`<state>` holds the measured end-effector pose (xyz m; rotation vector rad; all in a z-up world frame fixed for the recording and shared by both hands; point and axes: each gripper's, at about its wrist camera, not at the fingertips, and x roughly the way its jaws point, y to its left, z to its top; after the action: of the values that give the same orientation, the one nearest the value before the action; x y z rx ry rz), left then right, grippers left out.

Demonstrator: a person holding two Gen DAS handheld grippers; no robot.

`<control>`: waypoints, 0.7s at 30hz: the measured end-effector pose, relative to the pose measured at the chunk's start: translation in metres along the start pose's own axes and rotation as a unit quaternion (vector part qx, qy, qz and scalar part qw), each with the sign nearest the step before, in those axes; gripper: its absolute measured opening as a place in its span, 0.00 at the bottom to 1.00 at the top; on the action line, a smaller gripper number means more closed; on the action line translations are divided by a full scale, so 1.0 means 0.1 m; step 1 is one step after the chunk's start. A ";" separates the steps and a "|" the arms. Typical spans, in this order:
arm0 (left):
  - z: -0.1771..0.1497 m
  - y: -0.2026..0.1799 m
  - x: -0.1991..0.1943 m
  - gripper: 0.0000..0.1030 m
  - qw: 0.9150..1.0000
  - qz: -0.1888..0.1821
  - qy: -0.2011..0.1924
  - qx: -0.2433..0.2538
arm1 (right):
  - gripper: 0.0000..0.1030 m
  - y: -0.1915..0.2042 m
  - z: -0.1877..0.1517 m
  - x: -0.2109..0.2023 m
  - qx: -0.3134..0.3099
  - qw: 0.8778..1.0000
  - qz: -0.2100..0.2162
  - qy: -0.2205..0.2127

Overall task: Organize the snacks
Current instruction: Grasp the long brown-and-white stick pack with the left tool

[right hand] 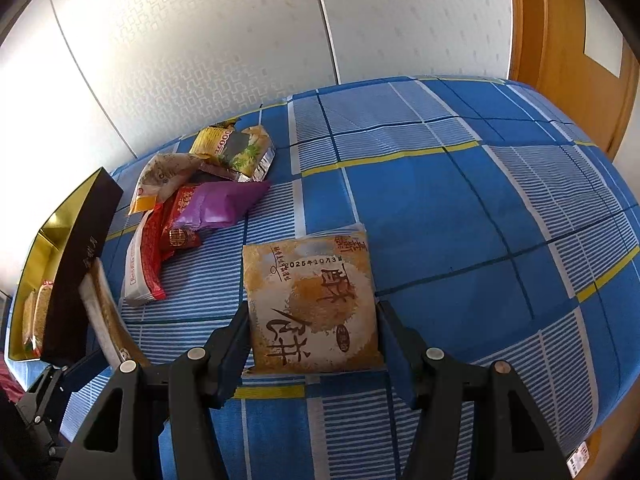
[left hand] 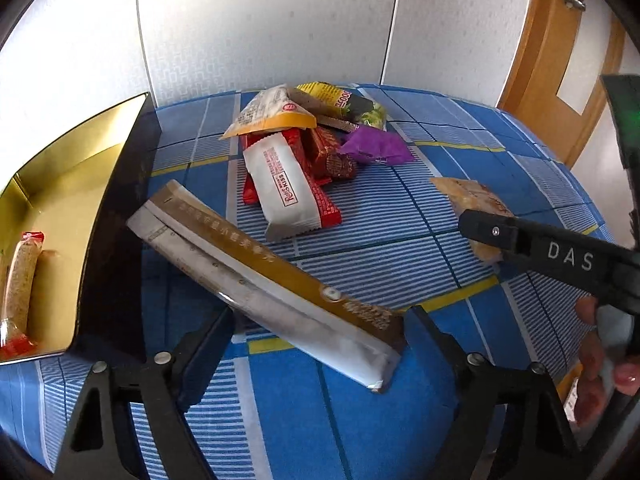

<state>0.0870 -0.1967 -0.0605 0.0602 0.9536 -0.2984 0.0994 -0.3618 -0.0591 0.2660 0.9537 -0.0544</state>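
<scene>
My left gripper (left hand: 320, 322) is shut on a long gold and silver snack packet (left hand: 260, 276) and holds it above the blue checked cloth, just right of the gold-lined black box (left hand: 120, 184). Two sausage-like snacks (left hand: 24, 280) lie in the box. My right gripper (right hand: 314, 340) is shut on a square tan pastry packet (right hand: 312, 300) with brown lettering; it also shows at the right of the left wrist view (left hand: 476, 208). A pile of snacks (left hand: 308, 148) lies at the back of the cloth, with a white bar (left hand: 282, 184) in front and a purple packet (right hand: 220, 204).
The box (right hand: 76, 260) stands at the left edge of the cloth-covered surface (right hand: 460, 208). A white patterned wall runs behind. A wooden door (right hand: 568, 40) is at the right. The person's hand (left hand: 600, 344) holds the right gripper.
</scene>
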 end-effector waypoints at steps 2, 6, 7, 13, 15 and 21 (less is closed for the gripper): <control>0.04 0.01 0.01 0.88 1.000 -0.005 0.009 -0.013 | 0.59 0.00 0.00 0.00 0.002 1.000 0.001 0.001; 0.15 0.07 0.07 0.96 0.998 -0.001 0.029 -0.064 | 0.59 -0.01 0.01 0.00 0.007 1.000 0.004 0.001; 0.17 0.08 0.08 0.97 0.997 0.003 0.031 -0.073 | 0.59 -0.01 0.00 -0.01 0.007 1.000 0.004 0.001; 0.25 0.11 0.15 0.95 0.994 0.041 0.025 -0.097 | 0.59 -0.01 0.00 -0.01 0.008 1.000 0.004 -0.001; 0.24 0.06 0.16 0.84 0.995 0.061 0.014 -0.073 | 0.59 -0.01 0.00 -0.01 0.007 1.000 0.003 -0.001; 0.11 -0.01 0.09 0.55 0.997 0.067 -0.035 -0.024 | 0.59 -0.01 0.00 -0.01 0.014 1.000 0.004 -0.001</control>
<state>0.1006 -0.2014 -0.0612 0.0692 0.8832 -0.1536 0.0986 -0.3634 -0.0584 0.2953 0.9500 -0.0601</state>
